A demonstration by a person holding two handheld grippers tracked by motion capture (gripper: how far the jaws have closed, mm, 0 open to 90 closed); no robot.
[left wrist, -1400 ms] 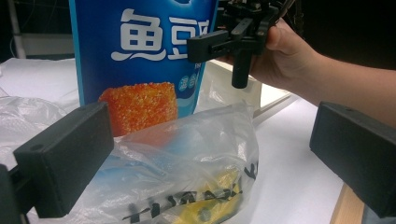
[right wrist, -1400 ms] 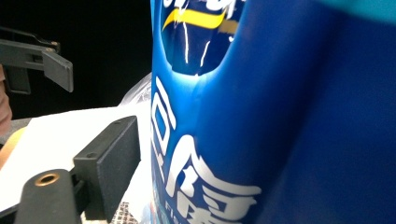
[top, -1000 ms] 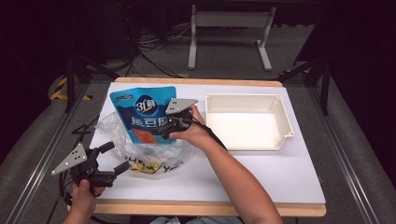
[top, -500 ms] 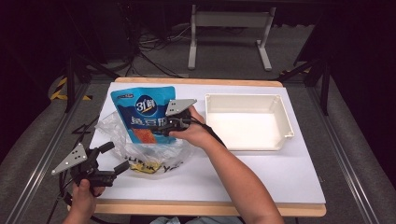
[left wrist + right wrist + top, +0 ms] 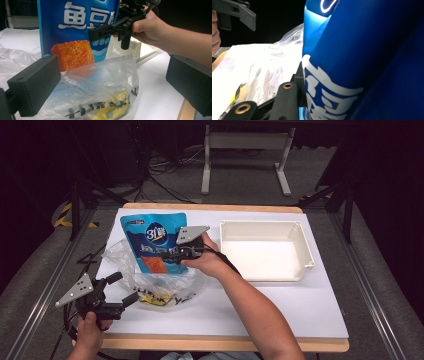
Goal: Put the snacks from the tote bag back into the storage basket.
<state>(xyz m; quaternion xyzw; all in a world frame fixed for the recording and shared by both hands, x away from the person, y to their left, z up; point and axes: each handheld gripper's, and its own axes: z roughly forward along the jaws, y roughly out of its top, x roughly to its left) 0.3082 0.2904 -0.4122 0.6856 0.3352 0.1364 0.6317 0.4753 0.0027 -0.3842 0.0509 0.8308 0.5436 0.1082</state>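
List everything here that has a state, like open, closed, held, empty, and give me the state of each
Blue pouch: held upright by the right tool, lower part inside the bag.
Clear plastic bag: open, lying crumpled on the table.
White tray: empty, flat on the table.
Right tool: shut on the pouch's edge.
Left tool: open, holding nothing.

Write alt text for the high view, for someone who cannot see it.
A person's right tool grips a blue snack pouch above a clear plastic bag on a white table. The left tool waits open nearby; an empty white tray sits right.
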